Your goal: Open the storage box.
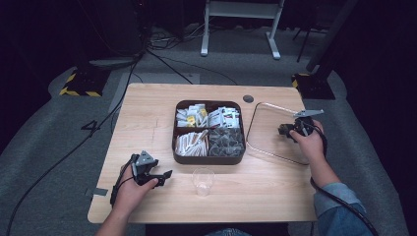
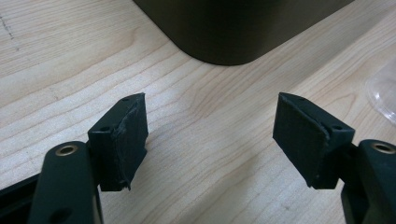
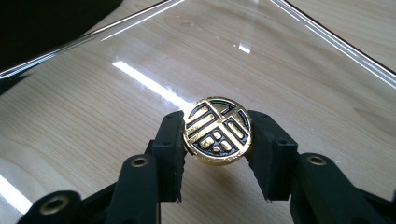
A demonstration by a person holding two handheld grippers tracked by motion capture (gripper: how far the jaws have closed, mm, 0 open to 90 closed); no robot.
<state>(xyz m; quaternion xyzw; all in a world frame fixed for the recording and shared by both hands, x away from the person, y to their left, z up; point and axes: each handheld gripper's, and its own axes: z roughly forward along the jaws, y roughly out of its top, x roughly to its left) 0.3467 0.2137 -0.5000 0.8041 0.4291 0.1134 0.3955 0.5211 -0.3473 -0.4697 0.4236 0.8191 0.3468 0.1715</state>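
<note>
My right gripper [image 3: 217, 149] is shut on a round gold-and-black knob [image 3: 217, 130] that stands on the clear glass lid [image 3: 140, 70]. From above, that gripper [image 1: 290, 130] sits over the lid [image 1: 268, 125], right of the dark divided box [image 1: 209, 158]. The box holds packets and sachets in its compartments. Near the table's front left, my left gripper [image 1: 164, 175] is open with nothing between its jaws. Its own view shows the open gripper [image 2: 210, 135] over bare wood, facing a corner of the dark box [image 2: 224, 37].
A small clear plastic cup [image 1: 203, 181] stands in front of the box; its rim [image 2: 383, 88] shows at the right of the left gripper view. A round cable hole [image 1: 248, 98] lies at the table's back. Cables and stand legs lie on the floor behind.
</note>
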